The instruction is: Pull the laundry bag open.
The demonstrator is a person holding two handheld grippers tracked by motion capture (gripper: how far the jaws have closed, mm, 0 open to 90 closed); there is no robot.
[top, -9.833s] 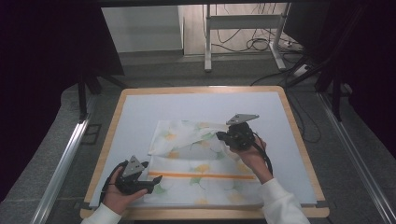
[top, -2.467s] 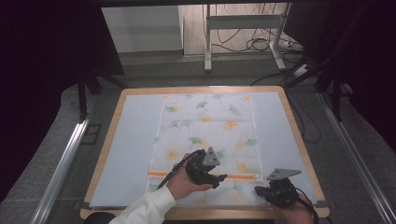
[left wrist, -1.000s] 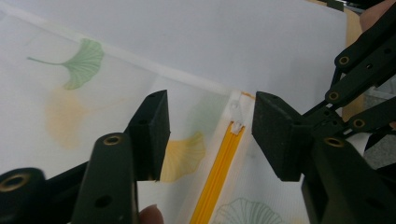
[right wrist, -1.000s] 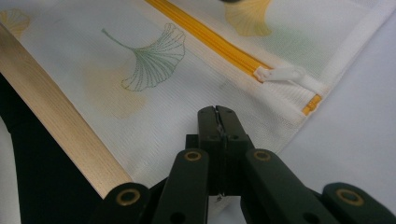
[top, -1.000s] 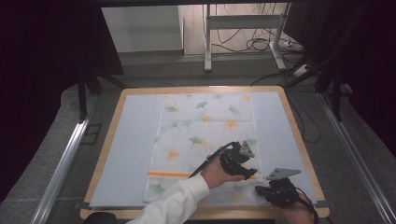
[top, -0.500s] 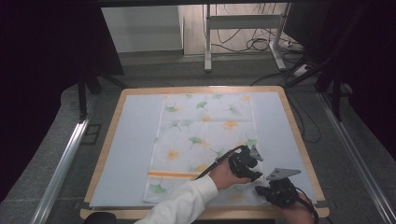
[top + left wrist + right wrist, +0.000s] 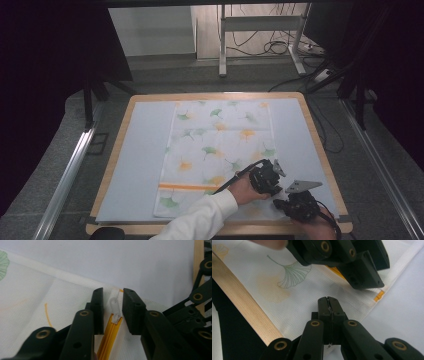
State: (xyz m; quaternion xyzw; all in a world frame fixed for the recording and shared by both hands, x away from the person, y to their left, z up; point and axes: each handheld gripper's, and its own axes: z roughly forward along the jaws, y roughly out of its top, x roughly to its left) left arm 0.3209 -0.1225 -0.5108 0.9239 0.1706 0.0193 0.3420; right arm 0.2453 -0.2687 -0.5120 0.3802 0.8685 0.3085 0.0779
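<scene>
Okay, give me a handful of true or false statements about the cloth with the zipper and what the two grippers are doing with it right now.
1. The left gripper has its jaws on either side of the white zipper pull. True; they have just been closing, and a gap remains on each side of the pull.
2. The zipper has blue tape. False: it is orange.
3. The right gripper has its jaws shut on the edge of the cloth. True.
4. The cloth is plain white with no print. False: it carries green and orange leaf patterns.
5. The cloth lies crumpled in a heap on the table. False: it is spread flat.
</scene>
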